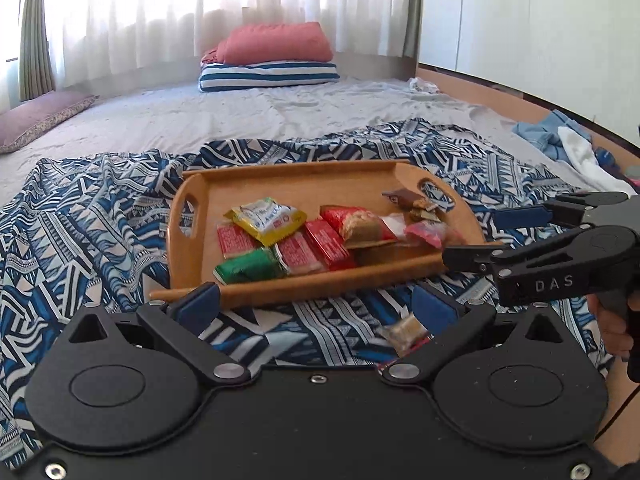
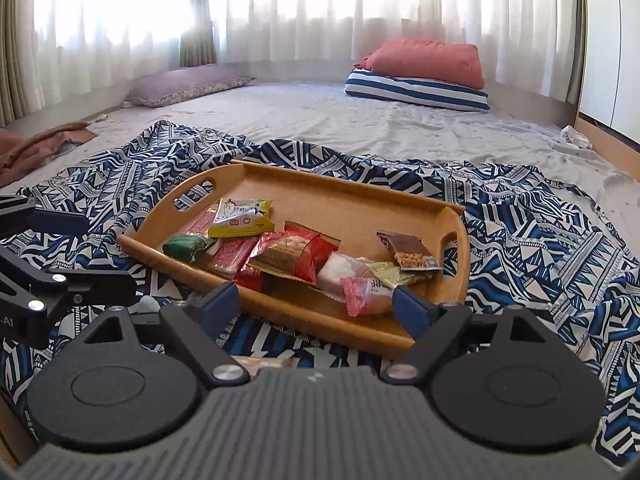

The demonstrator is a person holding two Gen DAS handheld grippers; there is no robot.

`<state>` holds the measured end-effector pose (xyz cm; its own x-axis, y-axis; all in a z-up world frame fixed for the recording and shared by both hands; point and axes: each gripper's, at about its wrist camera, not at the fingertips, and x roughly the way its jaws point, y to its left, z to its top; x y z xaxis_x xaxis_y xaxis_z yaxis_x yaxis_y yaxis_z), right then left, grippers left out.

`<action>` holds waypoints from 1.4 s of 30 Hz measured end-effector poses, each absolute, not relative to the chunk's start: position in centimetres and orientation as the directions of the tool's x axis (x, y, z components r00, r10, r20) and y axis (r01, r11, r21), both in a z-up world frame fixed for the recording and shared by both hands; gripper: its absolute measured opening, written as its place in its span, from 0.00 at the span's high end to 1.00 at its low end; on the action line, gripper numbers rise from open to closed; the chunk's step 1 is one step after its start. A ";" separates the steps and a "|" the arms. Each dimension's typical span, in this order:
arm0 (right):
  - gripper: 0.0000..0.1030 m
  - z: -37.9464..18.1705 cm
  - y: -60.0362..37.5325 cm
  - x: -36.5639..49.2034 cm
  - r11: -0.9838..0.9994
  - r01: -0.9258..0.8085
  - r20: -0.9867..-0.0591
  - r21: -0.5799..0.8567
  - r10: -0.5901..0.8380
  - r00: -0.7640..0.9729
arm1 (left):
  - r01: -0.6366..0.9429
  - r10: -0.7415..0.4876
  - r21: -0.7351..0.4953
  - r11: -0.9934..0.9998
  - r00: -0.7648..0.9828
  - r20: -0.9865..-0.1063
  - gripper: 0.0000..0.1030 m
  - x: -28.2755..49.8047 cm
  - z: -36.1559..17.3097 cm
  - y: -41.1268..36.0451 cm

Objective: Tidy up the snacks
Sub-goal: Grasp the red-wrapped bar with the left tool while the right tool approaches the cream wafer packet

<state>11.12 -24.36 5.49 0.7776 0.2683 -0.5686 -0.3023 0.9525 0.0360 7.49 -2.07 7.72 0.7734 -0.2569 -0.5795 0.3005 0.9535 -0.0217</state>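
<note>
my left tool [image 1: 316, 304] hangs wide open with nothing in it, just before the near rim of the wooden tray [image 1: 312, 184]. my right tool [image 2: 316, 304] is open too, empty, at the tray's near right corner. the snacks [image 1: 280, 236] lie heaped in the tray on the patterned cloth [image 1: 88, 216] on the bed [image 1: 240, 116]; one packet [image 1: 404, 332] lies outside on the cloth.

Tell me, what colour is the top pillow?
Pinkish red; the pillow shows best in the right wrist view.
</note>
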 end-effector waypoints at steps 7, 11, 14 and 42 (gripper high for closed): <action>0.10 4.2 -25.5 10.7 0.960 -0.273 -0.592 0.059 0.254 0.765 | 0.380 -0.313 -0.019 0.925 0.732 -0.605 0.01 6.2 6.0 -3.7; 0.10 3.8 -26.0 10.6 0.964 -0.257 -0.599 0.066 0.244 0.762 | 0.426 -0.345 -0.021 0.904 0.701 -0.624 0.01 5.9 4.9 -5.3; 0.10 3.5 -26.3 10.5 0.966 -0.248 -0.603 0.070 0.239 0.761 | 0.468 -0.379 -0.029 0.883 0.676 -0.633 0.07 5.9 4.3 -6.5; 0.09 1.4 -28.4 10.7 0.977 -0.193 -0.638 0.089 0.205 0.742 | 0.526 -0.406 -0.038 0.850 0.607 -0.683 0.70 8.3 0.9 -10.3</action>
<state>10.72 -28.37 1.43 0.7421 0.2050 -0.6381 -0.1934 0.9771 0.0891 8.28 -10.29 0.94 0.6074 -0.4063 -0.6826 0.5260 0.8496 -0.0377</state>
